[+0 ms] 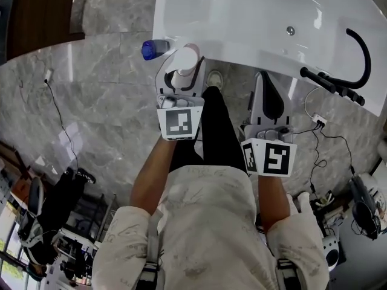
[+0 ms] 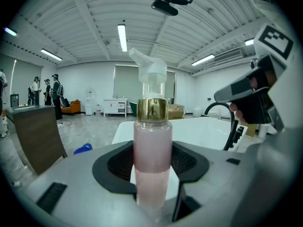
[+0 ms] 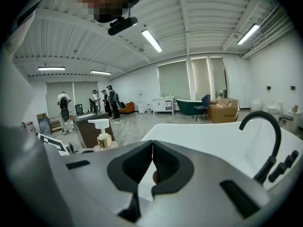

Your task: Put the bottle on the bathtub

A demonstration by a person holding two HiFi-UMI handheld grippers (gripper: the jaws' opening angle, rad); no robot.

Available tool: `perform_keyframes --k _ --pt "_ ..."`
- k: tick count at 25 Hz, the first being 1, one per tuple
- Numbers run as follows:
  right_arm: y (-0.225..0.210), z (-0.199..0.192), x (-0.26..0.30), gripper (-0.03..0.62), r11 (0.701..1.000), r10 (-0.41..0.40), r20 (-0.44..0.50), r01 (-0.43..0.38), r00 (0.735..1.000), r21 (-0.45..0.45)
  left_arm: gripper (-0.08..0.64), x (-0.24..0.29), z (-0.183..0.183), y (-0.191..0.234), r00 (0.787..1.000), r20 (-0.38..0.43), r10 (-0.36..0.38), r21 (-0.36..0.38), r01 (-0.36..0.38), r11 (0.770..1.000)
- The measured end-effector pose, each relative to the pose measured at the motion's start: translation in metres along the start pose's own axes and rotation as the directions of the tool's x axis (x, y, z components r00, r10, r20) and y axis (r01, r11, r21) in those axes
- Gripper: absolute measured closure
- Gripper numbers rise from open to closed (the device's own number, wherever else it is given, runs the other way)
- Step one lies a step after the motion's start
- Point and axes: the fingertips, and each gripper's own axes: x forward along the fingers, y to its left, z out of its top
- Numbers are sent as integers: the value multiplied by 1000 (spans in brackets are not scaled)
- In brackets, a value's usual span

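Just short of the bathtub (image 1: 254, 53), the left gripper (image 2: 152, 174) clamps the pink pump bottle (image 2: 152, 126) upright, seemingly mid-carry, a forward reach onto its ledge next; right gripper (image 3: 151, 167) pressed together, empty.

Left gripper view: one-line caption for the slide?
Left gripper holds a pink pump bottle upright by its body, with the white bathtub beyond.

The right gripper (image 3: 152, 161) has its jaws pressed together, empty. Beyond lies the white bathtub (image 3: 208, 143) — black faucet (image 3: 258, 114) at three o'clock, bottle (image 3: 101, 132) at nine.
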Motion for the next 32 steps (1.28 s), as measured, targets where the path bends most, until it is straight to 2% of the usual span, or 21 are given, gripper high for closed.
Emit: perform_keyframes --k 8,13,22,32 --pt "-4 -41 9 603 1000 22 -61 -20 998 23 341 24 -34 -4 1000 -3 20 4 -20 1000" --pt "-10 -57 12 603 999 35 -88 -33 996 23 341 34 -38 -3 999 25 37 15 -37 999" --pt "-17 -65 19 603 998 53 -99 -51 994 26 341 47 -33 -3 995 81 53 16 -54 998" --pt "-16 -66 21 603 998 67 -106 -66 992 19 342 48 -35 1 993 97 68 16 -70 997"
